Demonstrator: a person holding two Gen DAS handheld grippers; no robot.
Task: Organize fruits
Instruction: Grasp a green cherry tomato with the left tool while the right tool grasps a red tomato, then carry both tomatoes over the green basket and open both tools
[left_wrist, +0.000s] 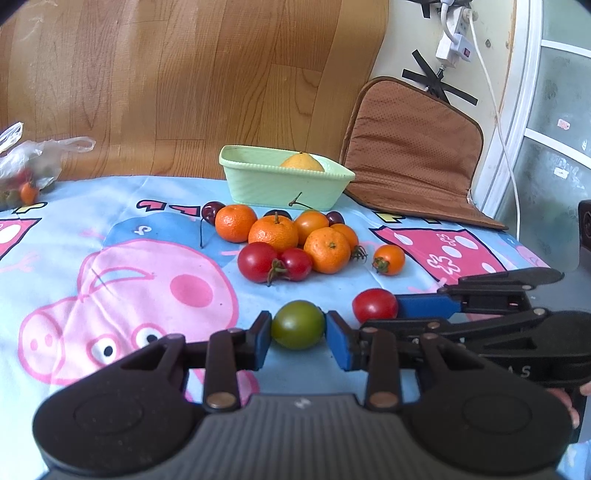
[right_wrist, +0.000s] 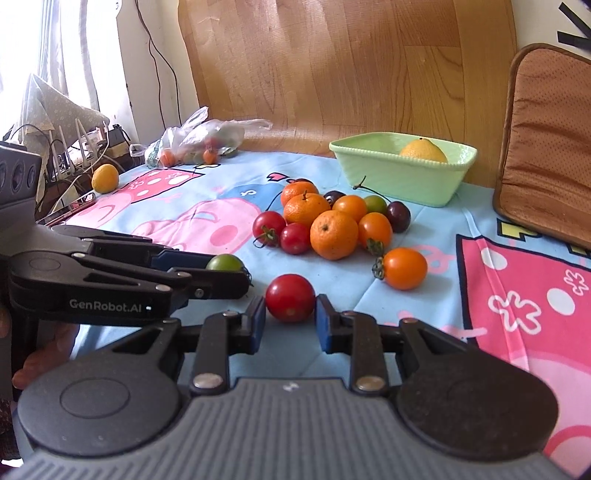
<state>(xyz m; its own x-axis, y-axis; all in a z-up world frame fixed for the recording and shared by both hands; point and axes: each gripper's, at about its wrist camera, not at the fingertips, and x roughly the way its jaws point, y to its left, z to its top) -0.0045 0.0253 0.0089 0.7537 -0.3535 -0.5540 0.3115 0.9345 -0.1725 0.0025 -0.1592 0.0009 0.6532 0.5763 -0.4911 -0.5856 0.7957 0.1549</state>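
Observation:
My left gripper (left_wrist: 299, 332) is shut on a green tomato (left_wrist: 298, 324) low over the cartoon cloth; the tomato also shows in the right wrist view (right_wrist: 224, 263). My right gripper (right_wrist: 290, 317) is shut on a red tomato (right_wrist: 290, 298), which also shows in the left wrist view (left_wrist: 375, 305) just right of the green one. Behind them lies a pile of tangerines (left_wrist: 273, 233), red tomatoes (left_wrist: 257, 261), orange tomatoes (right_wrist: 404, 268) and dark cherries (right_wrist: 399, 216). A pale green dish (left_wrist: 280, 184) at the back holds a yellow fruit (left_wrist: 303, 163).
A brown cushion (left_wrist: 413, 147) leans at the back right. A plastic bag of small fruit (right_wrist: 199, 144) lies at the far left, with a loose yellow fruit (right_wrist: 105, 178) near the cloth's left edge. Cables and a power strip (left_wrist: 458, 40) hang on the wall.

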